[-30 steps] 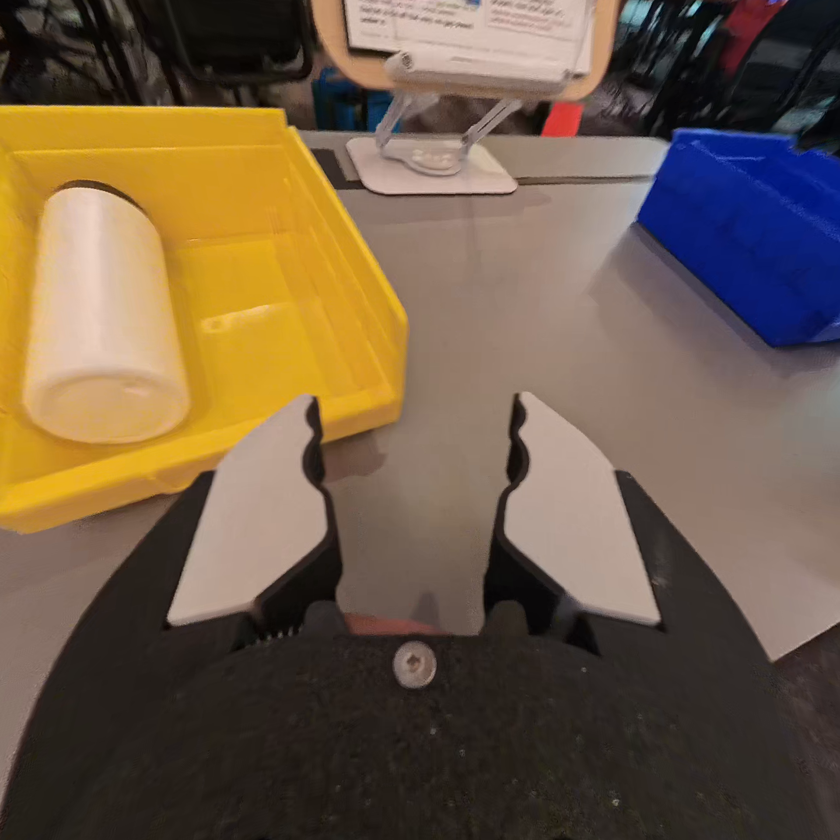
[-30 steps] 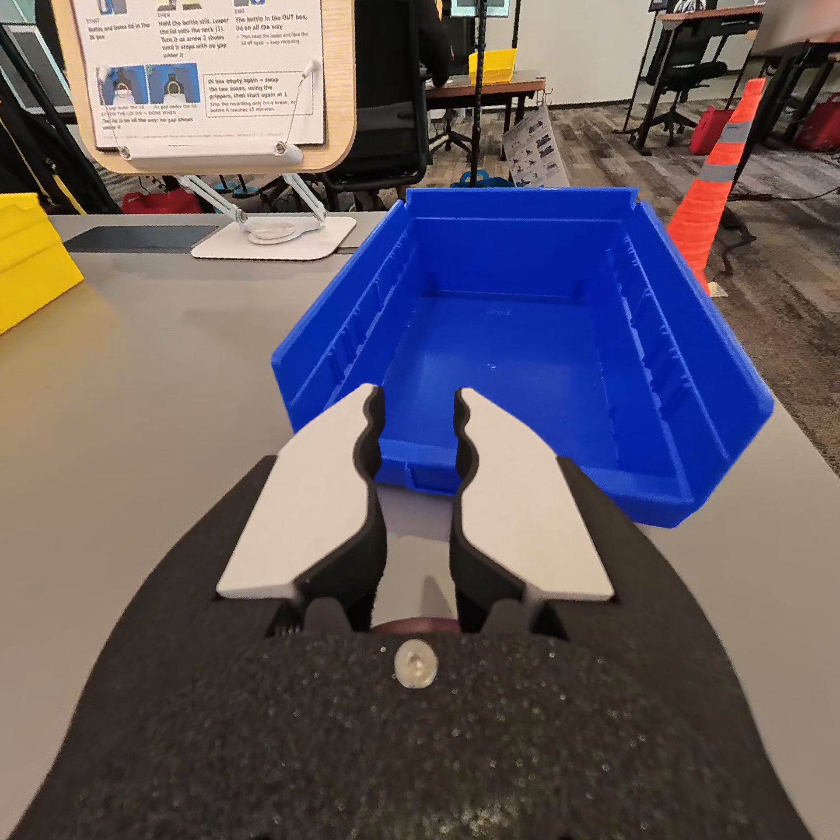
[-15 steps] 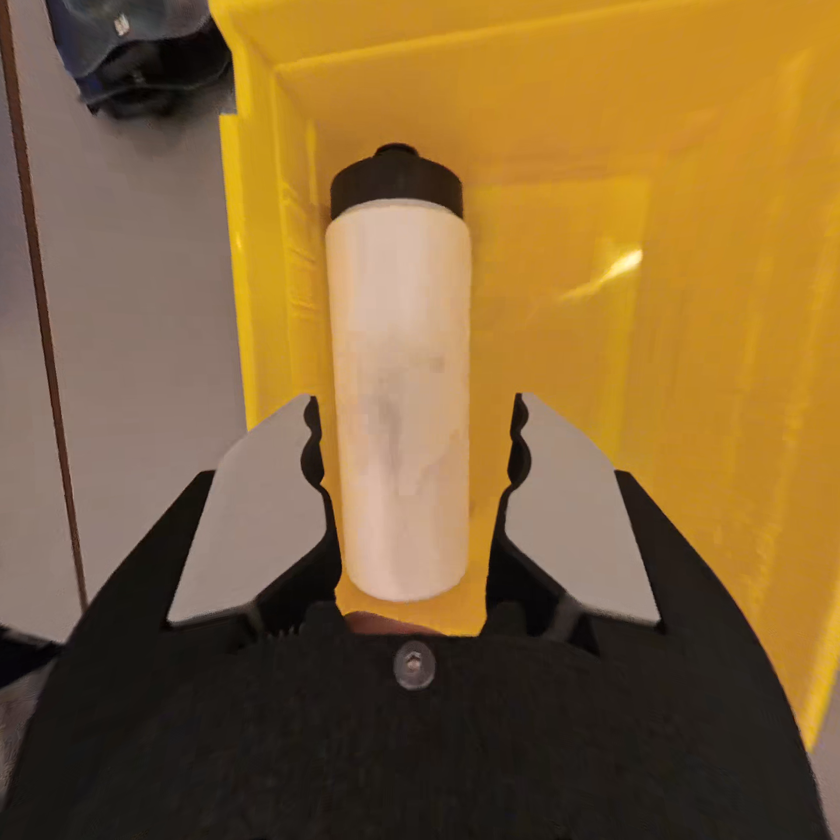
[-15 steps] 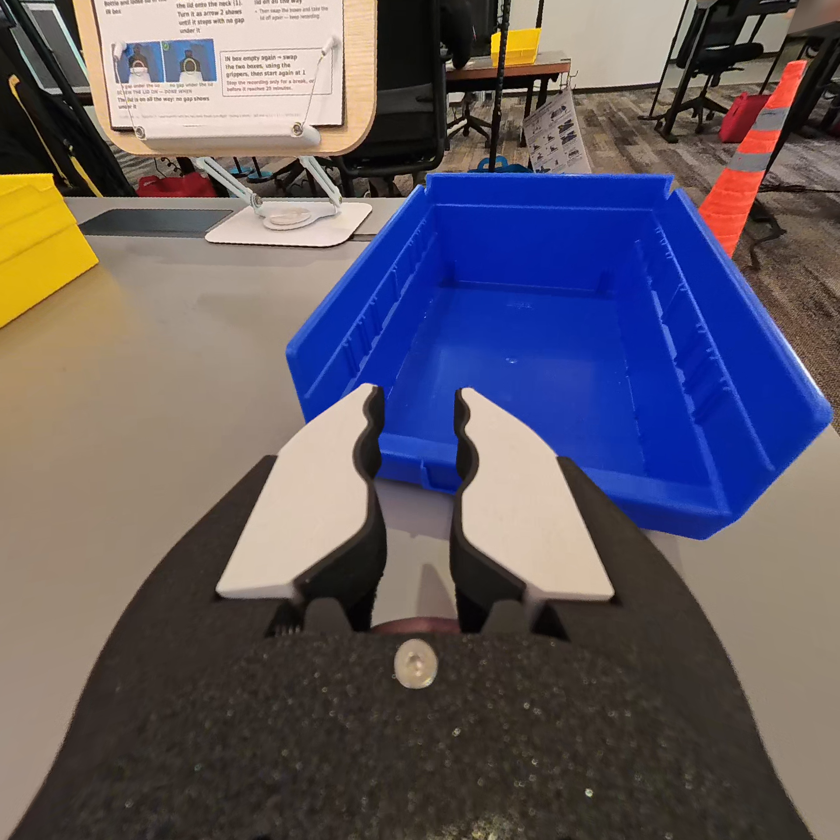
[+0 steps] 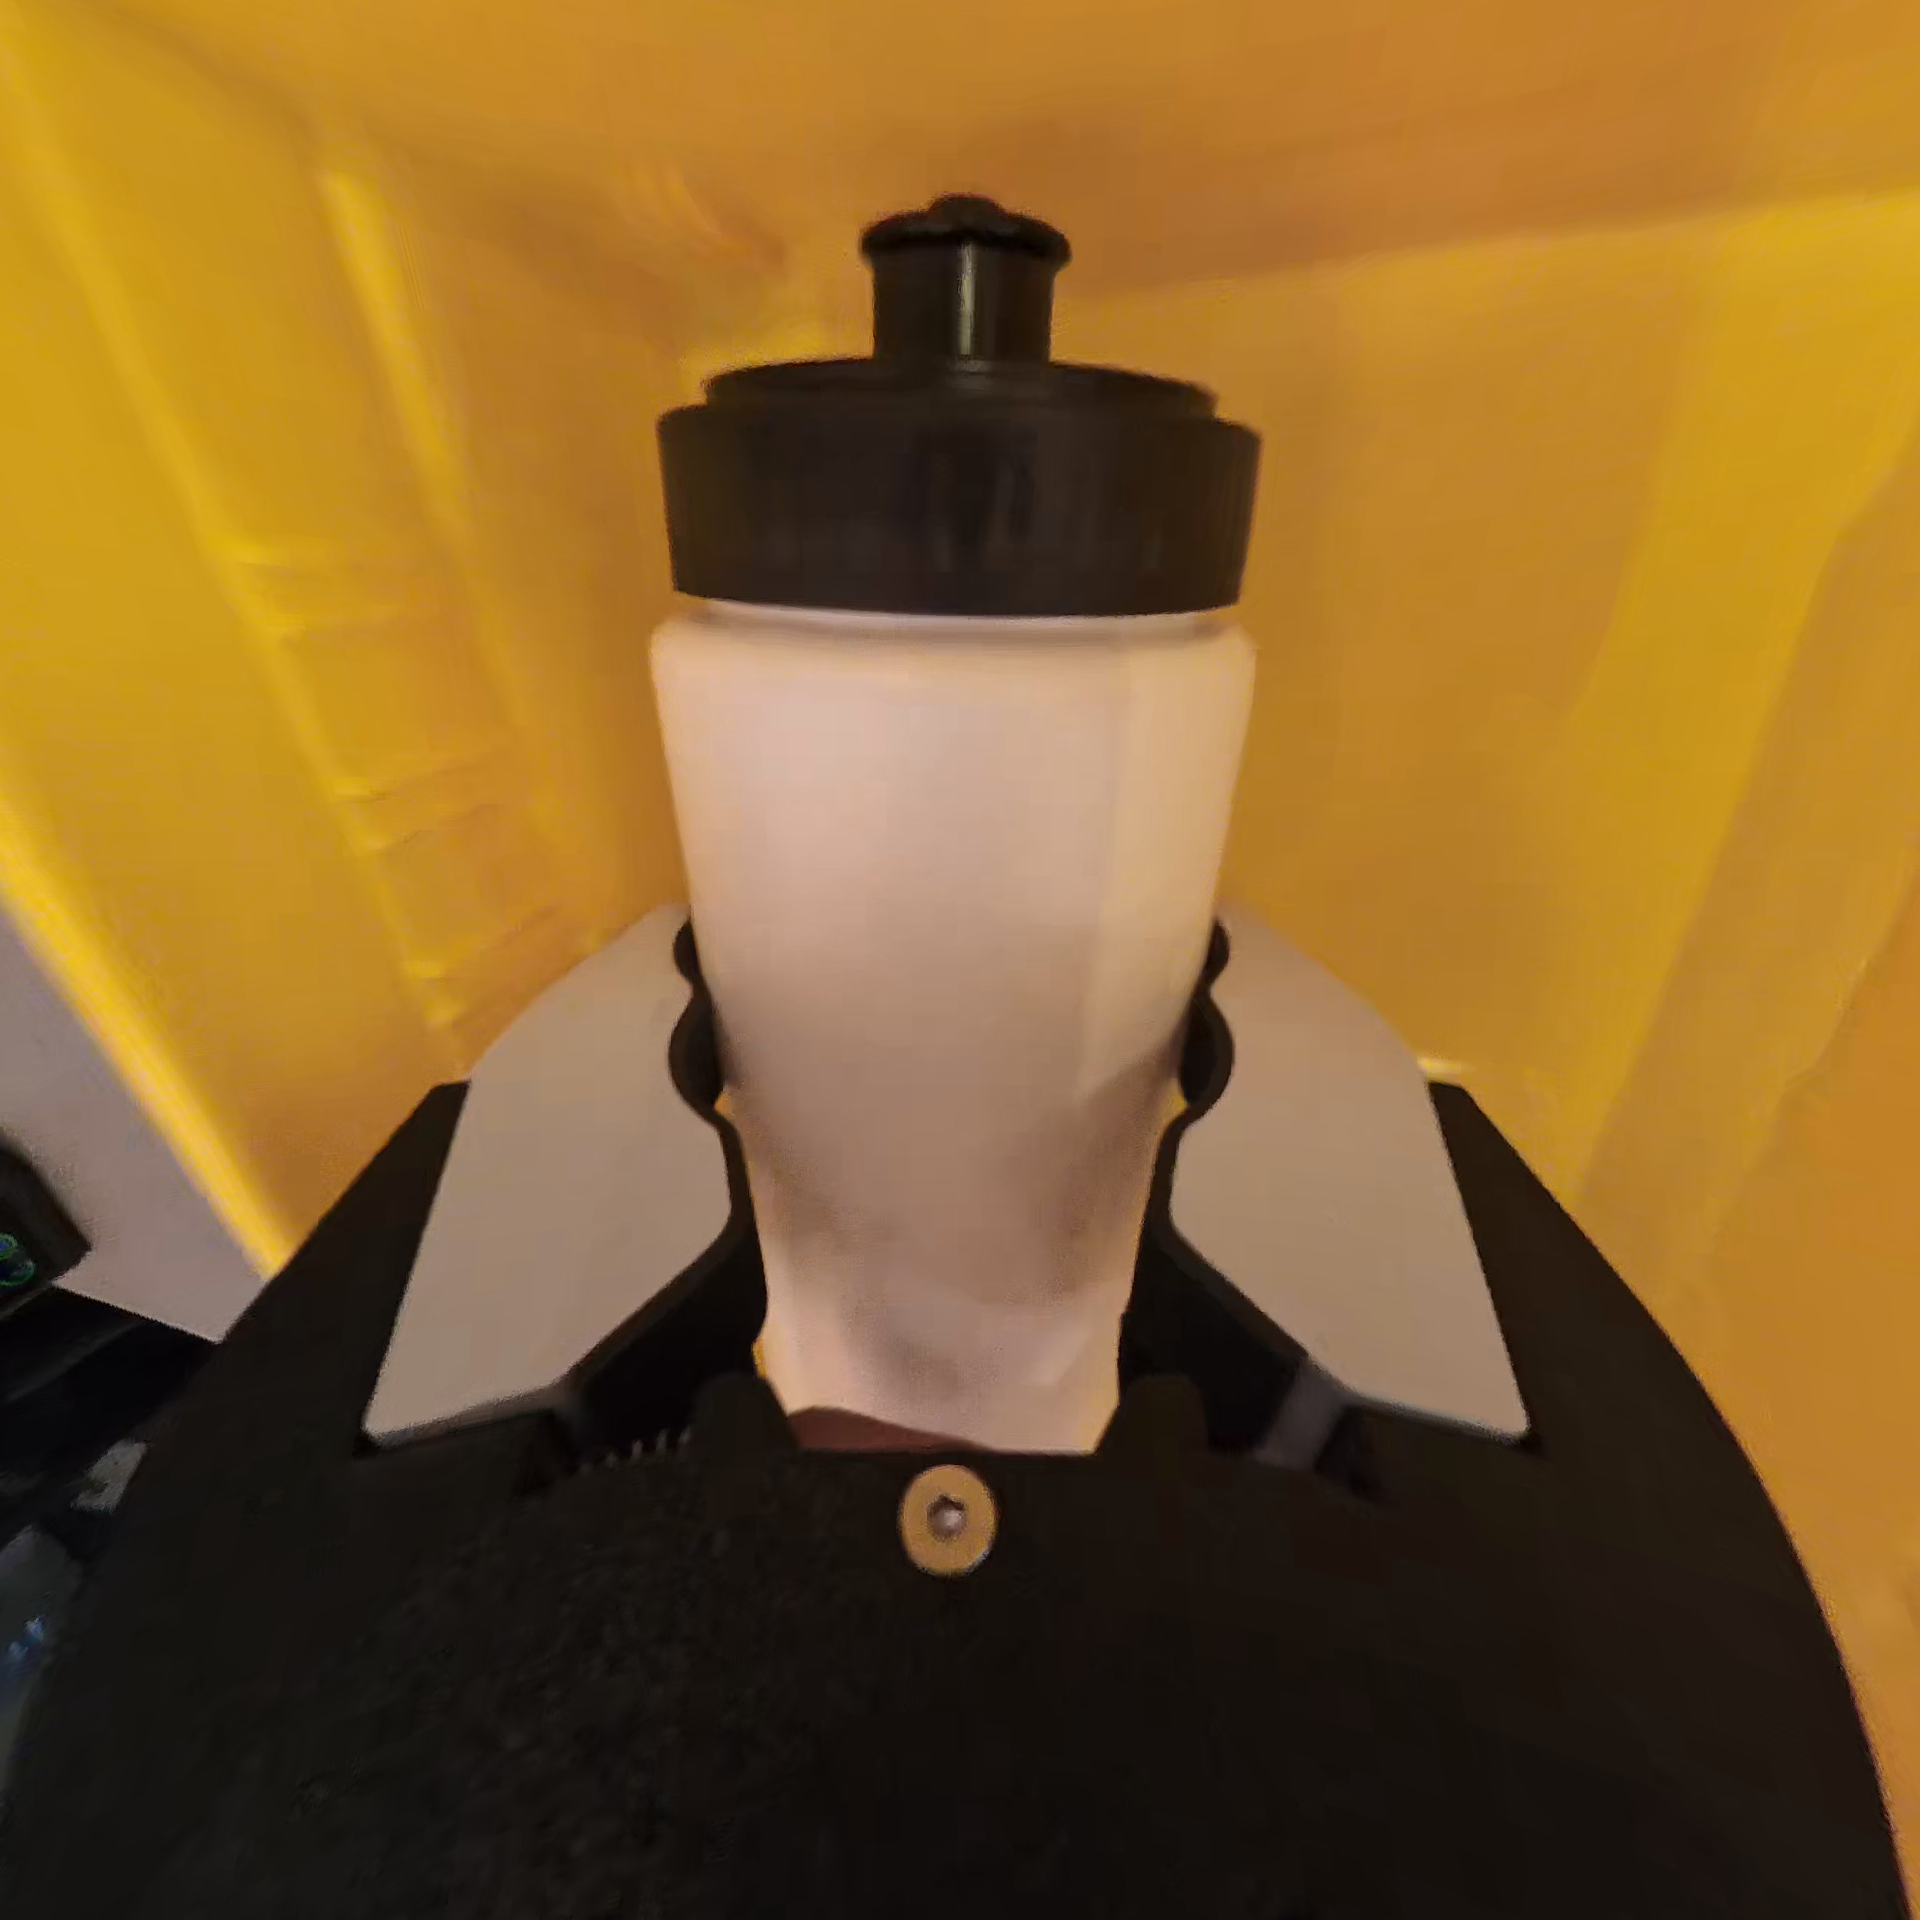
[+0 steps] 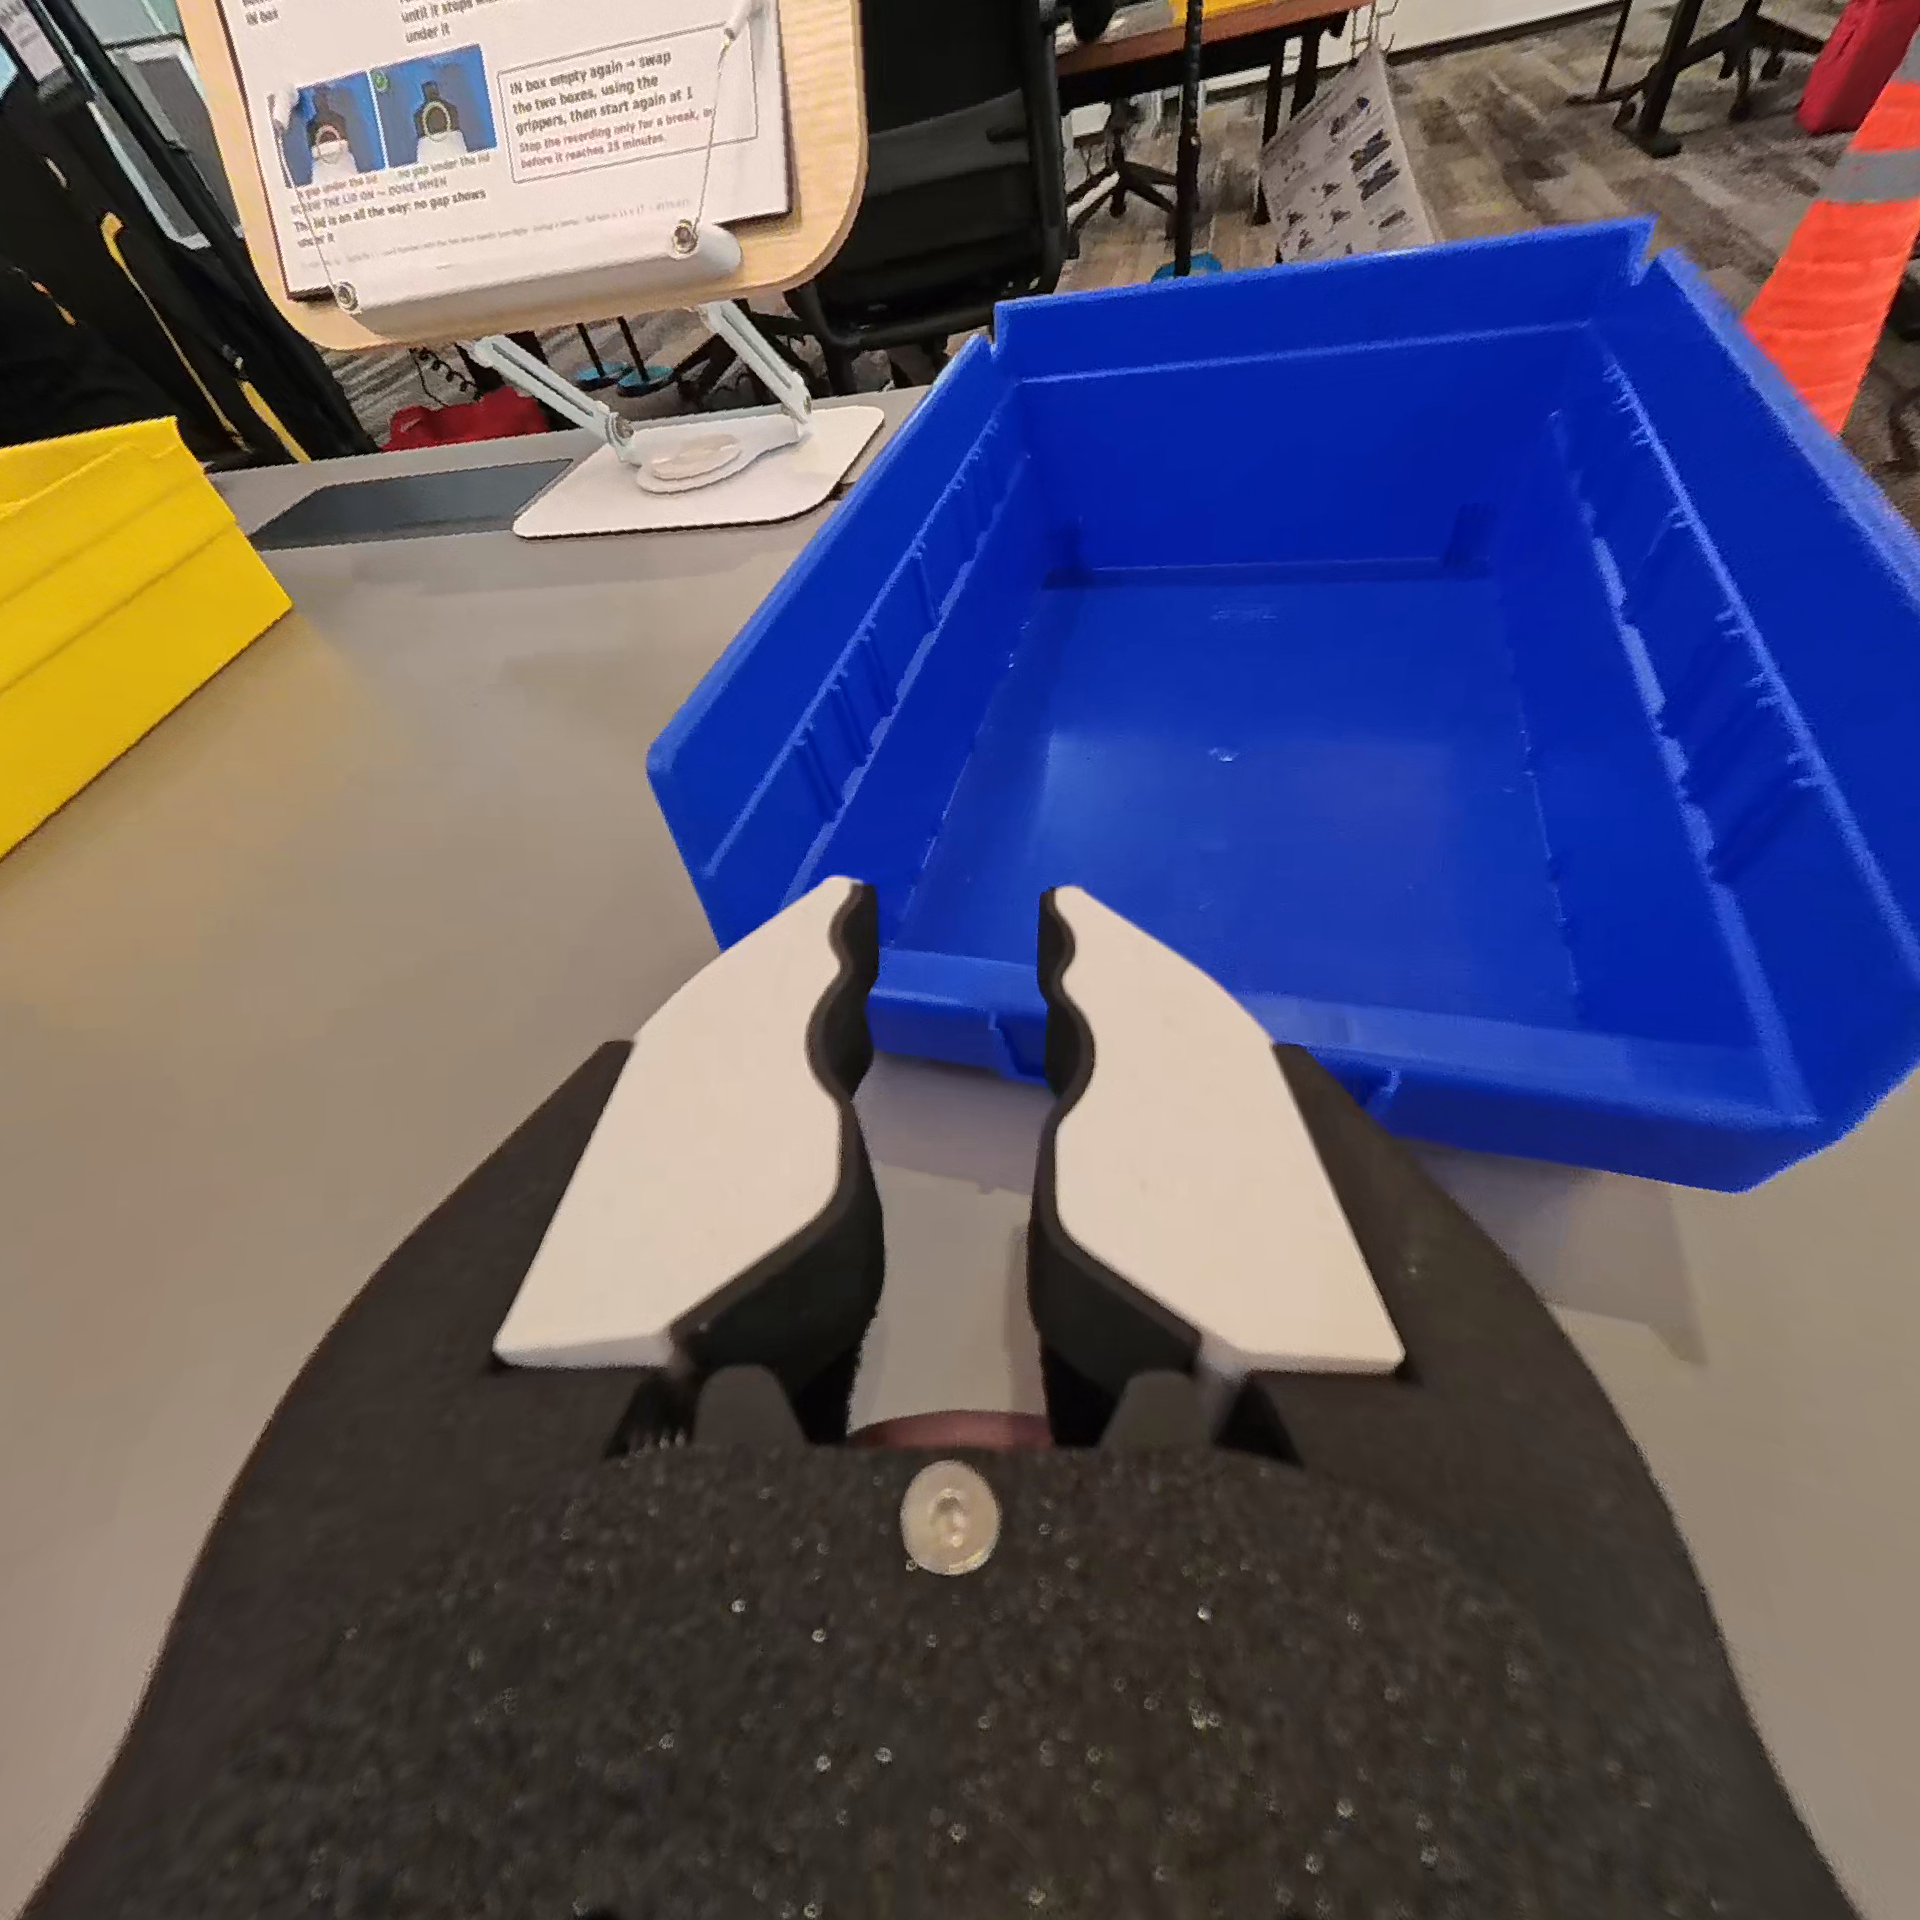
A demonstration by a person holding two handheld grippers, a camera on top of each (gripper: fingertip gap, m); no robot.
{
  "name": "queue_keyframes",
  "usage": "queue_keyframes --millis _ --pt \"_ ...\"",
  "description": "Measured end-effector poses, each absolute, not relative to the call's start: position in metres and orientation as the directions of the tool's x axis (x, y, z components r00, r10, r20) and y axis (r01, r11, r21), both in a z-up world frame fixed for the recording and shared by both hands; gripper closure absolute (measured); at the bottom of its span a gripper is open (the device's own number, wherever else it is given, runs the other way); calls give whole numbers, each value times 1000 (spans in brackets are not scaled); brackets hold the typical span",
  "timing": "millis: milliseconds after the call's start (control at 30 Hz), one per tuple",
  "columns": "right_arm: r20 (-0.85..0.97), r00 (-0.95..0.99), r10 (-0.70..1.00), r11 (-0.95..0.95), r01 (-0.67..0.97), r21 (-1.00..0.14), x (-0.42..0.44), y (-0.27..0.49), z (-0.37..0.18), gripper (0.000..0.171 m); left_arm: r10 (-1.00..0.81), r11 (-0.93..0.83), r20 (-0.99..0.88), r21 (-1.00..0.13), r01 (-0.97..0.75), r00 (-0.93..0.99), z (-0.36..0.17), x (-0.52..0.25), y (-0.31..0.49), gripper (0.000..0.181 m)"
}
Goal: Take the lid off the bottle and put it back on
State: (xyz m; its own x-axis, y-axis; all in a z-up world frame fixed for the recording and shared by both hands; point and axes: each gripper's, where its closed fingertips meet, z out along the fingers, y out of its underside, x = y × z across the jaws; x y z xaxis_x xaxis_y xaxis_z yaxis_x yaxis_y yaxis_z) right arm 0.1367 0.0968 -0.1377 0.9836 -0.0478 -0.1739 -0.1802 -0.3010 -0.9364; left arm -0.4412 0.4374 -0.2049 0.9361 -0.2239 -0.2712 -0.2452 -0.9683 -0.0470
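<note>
In the left wrist view the left tongs (image 5: 951, 1049) fill the lower frame, their grey fingers (image 5: 561, 1174) set wide on either side of the white plastic bottle (image 5: 951, 935), which runs up the centre of the frame. The black scalloped pads appear to touch the bottle's flanks, but the frame is blurred, and I cannot tell whether they are clamped on it or only bracketing it. Above, the black screw-on lid with a pull spout (image 5: 958, 488) sits fully on the neck. Behind and all around is the yellow plastic bin (image 5: 312, 520), the bottle lying inside it; the bin's walls crowd the upper frame, with the spout close to the back wall.

In the right wrist view the right tongs (image 6: 956, 935) hover empty over the grey table (image 6: 364, 935), jaws parted by a narrow gap. Just beyond their tips is the near lip of the empty blue plastic bin (image 6: 1299, 831); a corner of the yellow bin shows at left, and a wooden board on a white stand (image 6: 540, 156) stands upper left.

The step in hand looks like securing the bottle; the lid is not yet off. Next, a firm hold and a lift clear of the yellow walls seem called for, since the right tongs would need room around the lid to turn it. The bare table between the bins offers that room.
</note>
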Motion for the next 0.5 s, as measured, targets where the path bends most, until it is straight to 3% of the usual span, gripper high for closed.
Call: queue_keyframes --millis 333,500 --pt "-102 995 -14 -328 -101 -939 123 101 -141 142 -308 -945 -179 -56 -322 934 -209 -434 437 89" --pt "-127 992 -25 -312 -128 -942 126 98 -138 142 -324 -906 -77 -261 -333 943 -183 -425 449 89"
